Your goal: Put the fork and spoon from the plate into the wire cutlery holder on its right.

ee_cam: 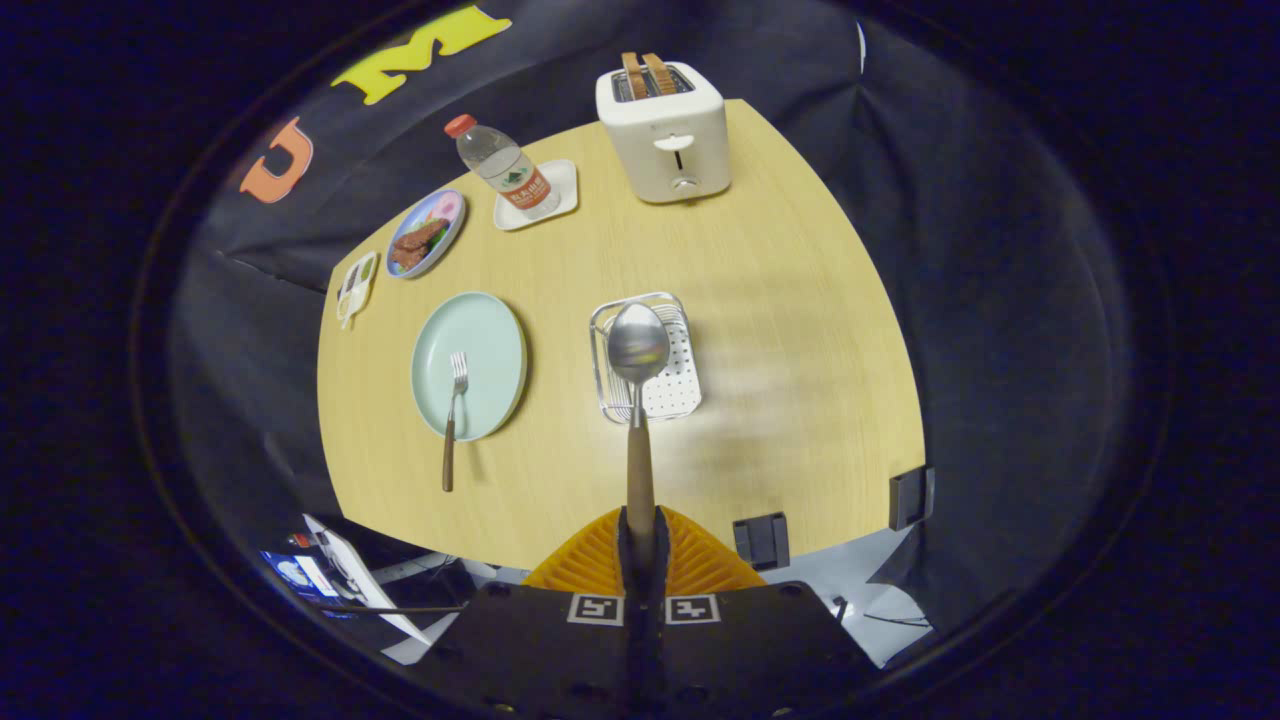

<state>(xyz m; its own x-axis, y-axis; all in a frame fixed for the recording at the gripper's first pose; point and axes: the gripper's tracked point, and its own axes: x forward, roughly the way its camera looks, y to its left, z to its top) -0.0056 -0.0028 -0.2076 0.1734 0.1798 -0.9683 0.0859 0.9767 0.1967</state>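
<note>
The hand-held gripper (640,535) pinches the wooden handle of the spoon (638,345) between both fingers, and the spoon points straight ahead with its bowl showing over the wire cutlery holder (668,395), which stands on the pale wooden surface (780,330). To the holder's left sits the light green plate (490,345), with the fork (455,400) lying across it, tines on the plate and the wooden handle reaching past the near rim onto the surface. Beyond these, at the far edge, stand a white toaster (668,135) with two slices in its slots, a water bottle (503,168) on a small white tray (560,185), and a blue dish of food (427,233).
</note>
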